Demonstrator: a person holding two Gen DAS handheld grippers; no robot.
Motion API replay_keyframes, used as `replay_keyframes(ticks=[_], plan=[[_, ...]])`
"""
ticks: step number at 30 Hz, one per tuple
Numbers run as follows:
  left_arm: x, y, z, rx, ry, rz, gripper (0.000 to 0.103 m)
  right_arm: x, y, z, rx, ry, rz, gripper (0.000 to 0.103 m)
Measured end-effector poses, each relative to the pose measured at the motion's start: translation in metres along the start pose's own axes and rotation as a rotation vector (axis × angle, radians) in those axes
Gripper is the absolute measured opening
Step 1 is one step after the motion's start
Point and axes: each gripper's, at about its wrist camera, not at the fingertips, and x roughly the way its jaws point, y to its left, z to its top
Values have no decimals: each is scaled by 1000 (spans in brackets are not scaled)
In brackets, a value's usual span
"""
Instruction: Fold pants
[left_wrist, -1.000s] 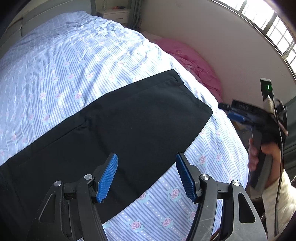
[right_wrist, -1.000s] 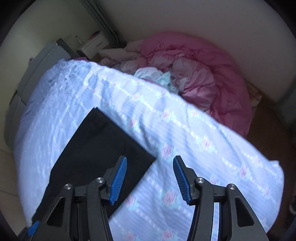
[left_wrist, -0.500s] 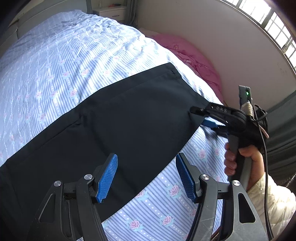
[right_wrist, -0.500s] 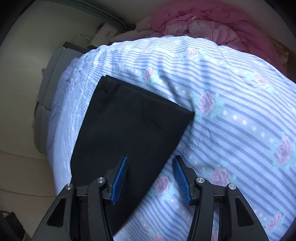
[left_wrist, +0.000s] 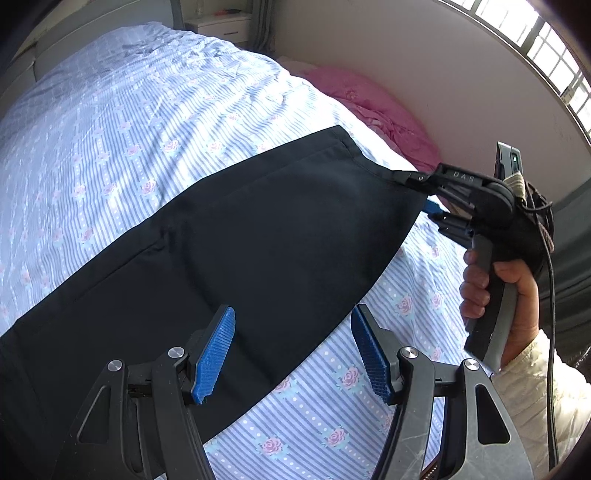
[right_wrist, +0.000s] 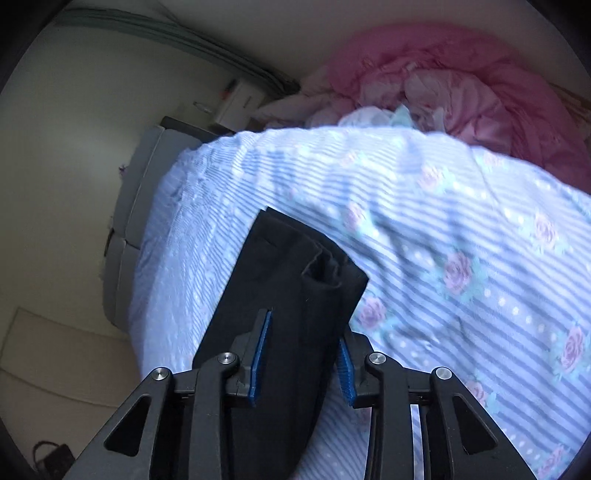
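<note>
Black pants (left_wrist: 258, 240) lie flat across a blue striped floral bedsheet (left_wrist: 147, 129). My left gripper (left_wrist: 291, 354) hovers open above their near edge, with nothing between its blue pads. My right gripper (left_wrist: 417, 192), held in a person's hand (left_wrist: 495, 280), sits at the pants' far right corner. In the right wrist view the pants (right_wrist: 288, 280) run between the jaws of the right gripper (right_wrist: 301, 358), which are closing. The cloth is bunched into a small ridge just ahead of them, and a gap still shows at the pads.
A pink quilt (left_wrist: 369, 110) is heaped past the far side of the bed (right_wrist: 461, 81). A white nightstand (left_wrist: 218, 27) stands by the headboard, and a barred window (left_wrist: 535, 48) is at the upper right. The bed's edge drops away at the right.
The right gripper has dropped onto the pants' corner and its jaws have narrowed around the cloth, which now bunches up. The left gripper has stayed still and open.
</note>
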Motion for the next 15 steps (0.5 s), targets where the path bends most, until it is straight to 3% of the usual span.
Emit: replay_keyframes(ticks=[5,8,9,13,15], plan=[[-4,4,1,-10,-7,9,64,18,5,13,-8,26,-78,34],[-7,7,0,-15,-7,12,64,17,4,17,-8,19,-129,16],[-8,8,0,-21,-9,12,64,18,6,18,-16,29,-164,14],[-16,14,0,-47,-21,2,64,-11,8,15,-6,2,-215,12],[-20,17,-1,-55,-28,7,64,-18,21,14,-77,-19,-281,12]])
